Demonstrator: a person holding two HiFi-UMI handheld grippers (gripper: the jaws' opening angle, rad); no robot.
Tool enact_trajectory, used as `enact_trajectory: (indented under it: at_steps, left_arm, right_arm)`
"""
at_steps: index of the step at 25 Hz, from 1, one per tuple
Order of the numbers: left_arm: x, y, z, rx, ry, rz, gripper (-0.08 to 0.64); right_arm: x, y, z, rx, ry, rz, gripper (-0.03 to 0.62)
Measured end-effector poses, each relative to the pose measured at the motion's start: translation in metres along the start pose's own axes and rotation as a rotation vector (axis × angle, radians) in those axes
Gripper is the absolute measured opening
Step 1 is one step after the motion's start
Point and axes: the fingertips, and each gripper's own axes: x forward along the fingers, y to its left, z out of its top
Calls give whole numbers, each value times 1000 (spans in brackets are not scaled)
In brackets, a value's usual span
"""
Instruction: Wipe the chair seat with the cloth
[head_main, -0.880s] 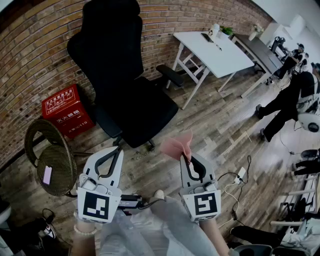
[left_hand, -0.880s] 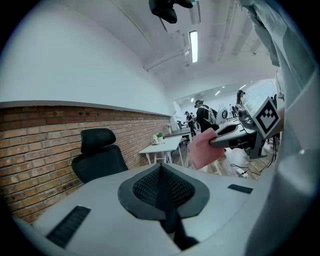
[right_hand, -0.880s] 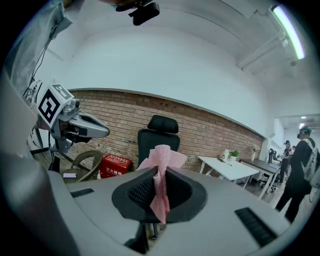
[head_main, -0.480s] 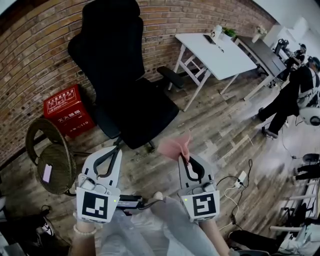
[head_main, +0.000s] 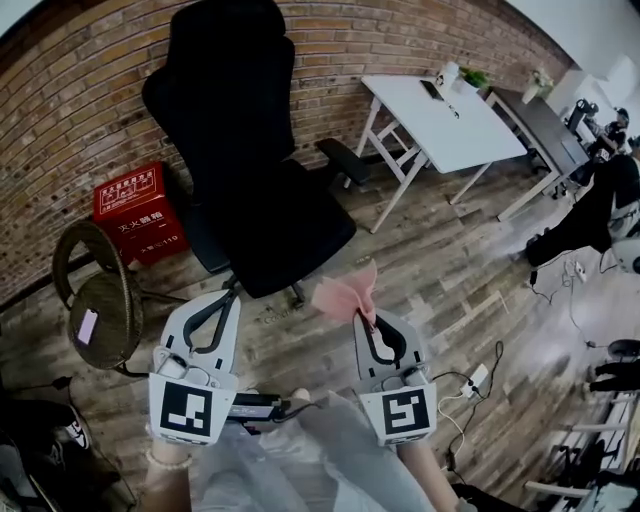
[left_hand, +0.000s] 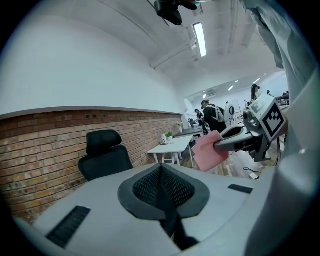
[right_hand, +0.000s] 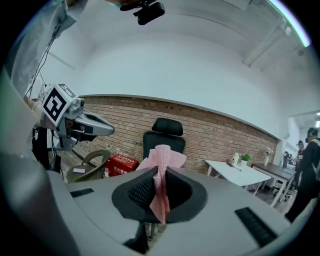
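So, the pink cloth (head_main: 348, 293) is clamped by a narrow fold in the right gripper (head_main: 372, 320) and held up near the front of the chair seat (head_main: 290, 225), not touching it, while the left gripper (head_main: 222, 303) is closed on nothing. With so little fabric gripped, it could get tugged loose once dragged across the seat, or the chair could be shoved away by a bump at its edge. Open floor (head_main: 470, 260) is left to the right; the armrest (head_main: 345, 158) and white table (head_main: 440, 110) crowd the far side.

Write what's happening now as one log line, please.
stage: wiping not yet begun | right gripper: shut on pink cloth | left gripper: shut, empty | chair seat: ahead of both grippers, untouched
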Motion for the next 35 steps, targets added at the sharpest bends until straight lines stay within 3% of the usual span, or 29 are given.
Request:
enact_trajectory:
  at_steps: [8,18,25,35]
  left_arm:
    - [15,-44,7,-28,11,12,18]
    - [51,-40,16,25,-11,-13,18]
    - [105,-6,4,76,7,-71,18]
    - [211,96,1,39,5,-88,18]
  right_arm:
    - [-20,-39,-23,11,5,14,55]
    - [-8,-62,-32,11,9,-13,55]
    - [48,-83,-40,18,58,-26,55]
    - [186,-112,-13,18,79,-21,55]
